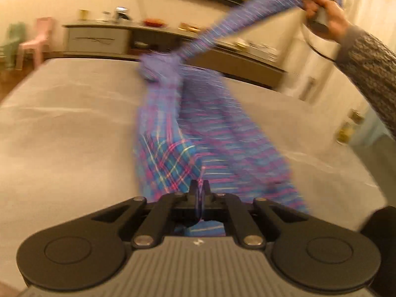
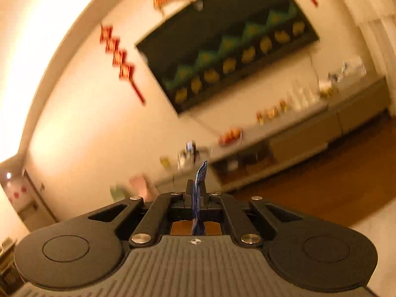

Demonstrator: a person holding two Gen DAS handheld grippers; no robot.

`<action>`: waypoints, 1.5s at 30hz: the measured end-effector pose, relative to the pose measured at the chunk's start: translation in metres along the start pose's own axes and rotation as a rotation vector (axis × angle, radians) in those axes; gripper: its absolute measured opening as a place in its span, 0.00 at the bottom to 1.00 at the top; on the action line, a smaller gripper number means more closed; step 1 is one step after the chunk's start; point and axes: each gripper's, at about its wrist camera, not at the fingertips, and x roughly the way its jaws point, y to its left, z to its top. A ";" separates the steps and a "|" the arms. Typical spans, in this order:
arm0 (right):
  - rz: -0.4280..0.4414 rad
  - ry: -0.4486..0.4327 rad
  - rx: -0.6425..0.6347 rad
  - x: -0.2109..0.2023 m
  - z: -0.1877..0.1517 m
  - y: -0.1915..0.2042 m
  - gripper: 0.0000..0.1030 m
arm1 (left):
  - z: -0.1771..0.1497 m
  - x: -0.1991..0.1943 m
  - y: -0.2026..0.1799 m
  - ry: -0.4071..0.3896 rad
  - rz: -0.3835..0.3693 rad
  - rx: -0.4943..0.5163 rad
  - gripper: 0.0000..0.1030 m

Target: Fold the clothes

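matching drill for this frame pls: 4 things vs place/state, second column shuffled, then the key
Things:
1. plaid cloth
2. pink chair
3. right gripper
4. dark picture

Place or state:
A. hung on the wall above the sideboard
B. jaws shut on a thin edge of fabric
C. stretched over the grey bed, one end lifted
D. on the floor, far left of the sideboard

Pairs: 1-C, 2-D, 3-B, 4-A

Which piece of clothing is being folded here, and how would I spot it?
Look at the big grey bed. A plaid garment stretches across it, lifted at both ends. It is the only blue, pink and yellow checked thing here.
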 end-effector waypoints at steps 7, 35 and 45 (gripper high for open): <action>-0.089 0.001 -0.018 -0.033 -0.023 -0.051 0.00 | -0.022 0.031 -0.012 0.139 -0.137 0.056 0.18; 0.045 0.198 -0.003 -0.122 -0.166 -0.076 0.00 | 0.298 0.373 0.143 0.071 0.292 0.188 0.00; 0.082 0.200 -0.109 -0.132 -0.165 -0.051 0.00 | 0.293 0.331 0.189 0.052 0.107 -0.087 0.55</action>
